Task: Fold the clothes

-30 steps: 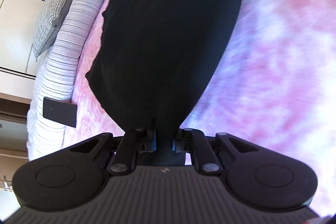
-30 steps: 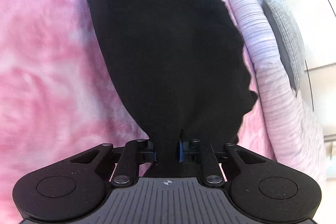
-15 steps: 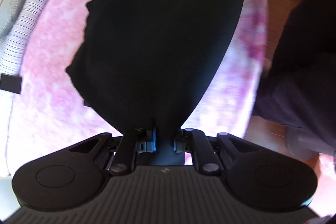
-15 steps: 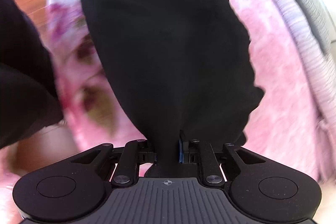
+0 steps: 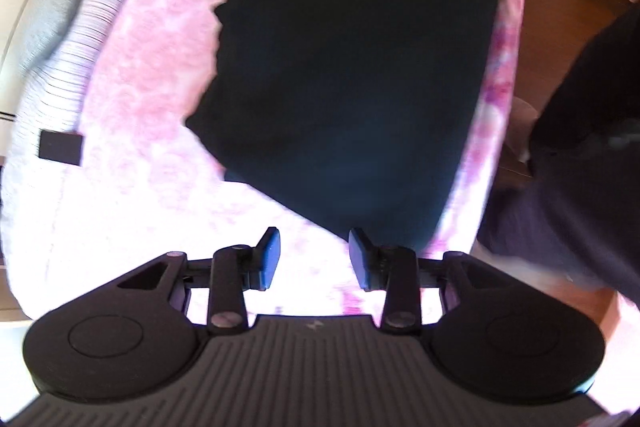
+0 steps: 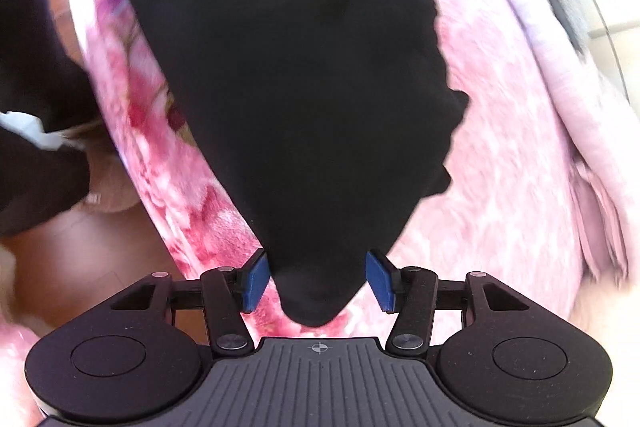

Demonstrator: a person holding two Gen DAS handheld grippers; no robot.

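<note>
A black garment (image 5: pixel 352 67) lies spread on the pink fluffy blanket (image 5: pixel 152 115) of a bed. My left gripper (image 5: pixel 314 259) hovers at its near corner with its jaws opening; only pink blanket shows between the blue pads, and the cloth edge lies just beyond the right fingertip (image 5: pixel 360 251). In the right wrist view the same black garment (image 6: pixel 296 75) runs away from me, and its near corner droops between the pads of my right gripper (image 6: pixel 318 279). Those jaws are opening too, and the pads stand clear of the cloth.
A striped white duvet (image 5: pixel 68 67) and a grey pillow (image 5: pixel 52 11) line the far side of the bed. A small black rectangle (image 5: pixel 60 147) sits on the duvet. A person's dark trousers (image 5: pixel 580 131) stand beside the bed on a wooden floor (image 6: pixel 92 251).
Both grippers carried the black garment across the bed toward its floor-side edge while shut on it. Now both have let go, and the cloth has dropped onto the blanket.
</note>
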